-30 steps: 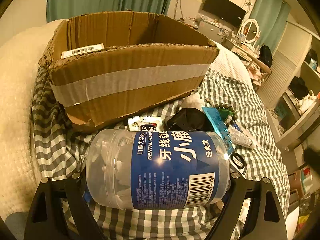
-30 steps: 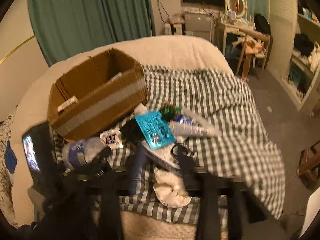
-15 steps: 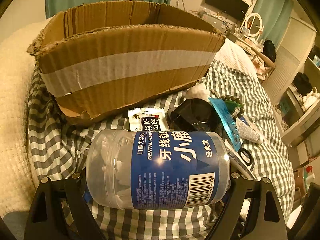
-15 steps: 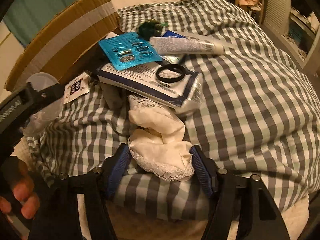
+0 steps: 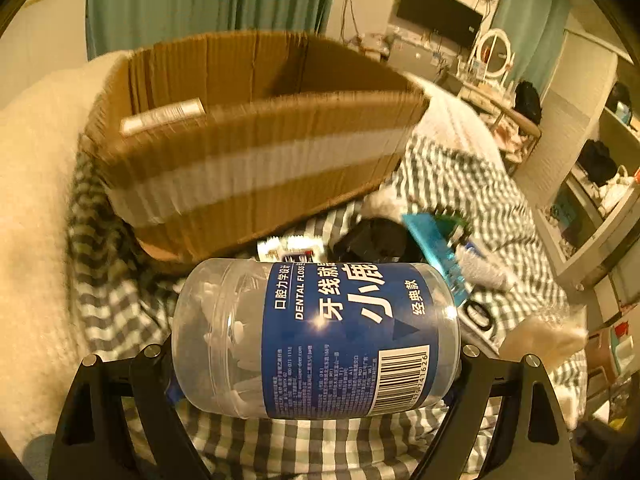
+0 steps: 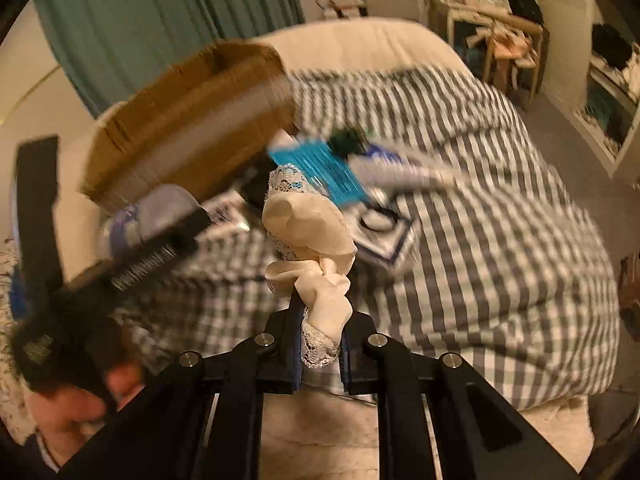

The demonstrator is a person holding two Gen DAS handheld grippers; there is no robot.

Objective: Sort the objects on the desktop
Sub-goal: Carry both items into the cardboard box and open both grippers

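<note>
floss jar (image 5: 316,340) clamped crosswise between left jaws.

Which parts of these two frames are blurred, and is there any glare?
Left wrist: the jar in the left tongs is sharp with small glints on its label, while the box smears. Right wrist: the cloth in the right tongs is sharp; bedding streaks with motion.

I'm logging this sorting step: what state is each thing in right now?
Left tongs: shut on floss jar.
Floss jar: held sideways, lifted.
Right tongs: shut on cream cloth.
Cream cloth: bunched, lifted.
Cardboard box: open-topped, on checked blanket.
Teal packet: lying in pile.
</note>
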